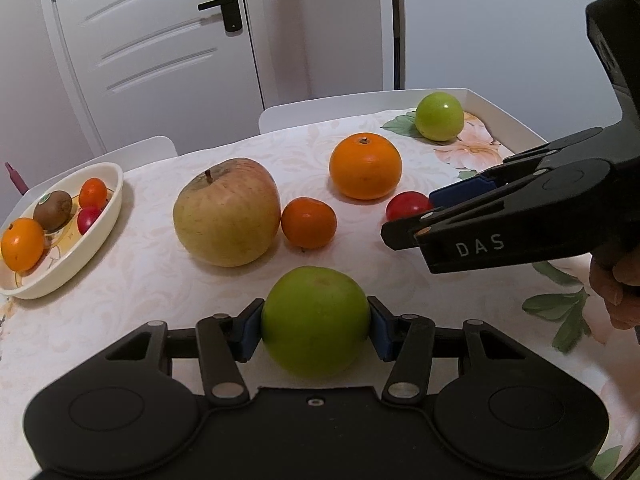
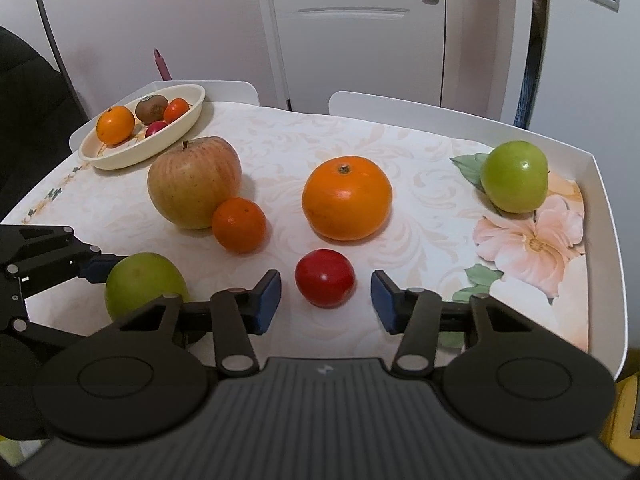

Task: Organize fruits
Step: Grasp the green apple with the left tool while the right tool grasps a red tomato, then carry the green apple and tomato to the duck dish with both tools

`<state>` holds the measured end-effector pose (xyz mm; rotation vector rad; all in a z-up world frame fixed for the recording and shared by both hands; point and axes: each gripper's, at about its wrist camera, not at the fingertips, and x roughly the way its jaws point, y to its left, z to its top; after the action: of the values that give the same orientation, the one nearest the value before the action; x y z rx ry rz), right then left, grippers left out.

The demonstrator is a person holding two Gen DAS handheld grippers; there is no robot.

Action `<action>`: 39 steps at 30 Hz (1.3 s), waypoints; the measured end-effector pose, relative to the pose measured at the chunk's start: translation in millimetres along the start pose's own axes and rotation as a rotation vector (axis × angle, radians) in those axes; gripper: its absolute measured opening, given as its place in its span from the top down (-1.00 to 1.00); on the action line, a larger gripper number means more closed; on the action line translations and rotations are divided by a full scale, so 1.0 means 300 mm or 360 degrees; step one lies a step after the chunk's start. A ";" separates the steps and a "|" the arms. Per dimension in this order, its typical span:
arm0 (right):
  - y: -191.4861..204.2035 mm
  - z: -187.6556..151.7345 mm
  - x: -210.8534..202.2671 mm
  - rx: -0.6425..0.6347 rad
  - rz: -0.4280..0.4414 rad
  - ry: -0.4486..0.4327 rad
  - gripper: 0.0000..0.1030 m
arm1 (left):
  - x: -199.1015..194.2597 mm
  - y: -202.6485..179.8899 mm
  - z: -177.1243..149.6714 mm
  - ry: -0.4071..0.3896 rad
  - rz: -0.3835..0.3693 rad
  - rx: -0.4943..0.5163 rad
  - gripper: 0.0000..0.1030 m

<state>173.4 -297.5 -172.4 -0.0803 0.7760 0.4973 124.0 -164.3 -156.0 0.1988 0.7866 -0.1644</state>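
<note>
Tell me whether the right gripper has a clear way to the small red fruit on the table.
Probably yes. The right gripper is open with the small red fruit sitting between its blue pads, and nothing lies in between. The left gripper is busy beside it, shut on a green fruit.

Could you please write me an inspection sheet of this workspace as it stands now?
Surface: table under a floral cloth, raised white rim.
Job's things: bowl holds two oranges, a kiwi and a red fruit; loose on the cloth are a large apple, small orange, big orange, red fruit, far green fruit and near green fruit.
Clutter: nothing seen.
Grippers: left hand-held gripper shut on the near green fruit; right hand-held gripper open around the red fruit, not touching.
Cables: nothing seen.
Surroundings: white door, two chair backs.
</note>
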 end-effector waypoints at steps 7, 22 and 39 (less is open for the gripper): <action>0.019 0.010 0.005 0.0003 -0.0019 0.0008 0.08 | -0.015 0.043 0.006 -0.0009 0.0001 -0.0012 -0.11; 0.089 0.142 -0.097 0.0071 -0.0089 -0.0027 0.08 | -0.086 0.214 0.111 -0.0059 -0.0018 -0.0098 -0.11; 0.342 0.401 -0.087 0.0119 -0.0074 -0.0001 0.08 | -0.157 0.548 0.214 -0.0052 0.0046 -0.0140 -0.11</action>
<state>189.0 -187.7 -56.8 -0.0285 0.7894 0.4240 171.2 -16.9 -59.0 0.1242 0.7562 -0.1051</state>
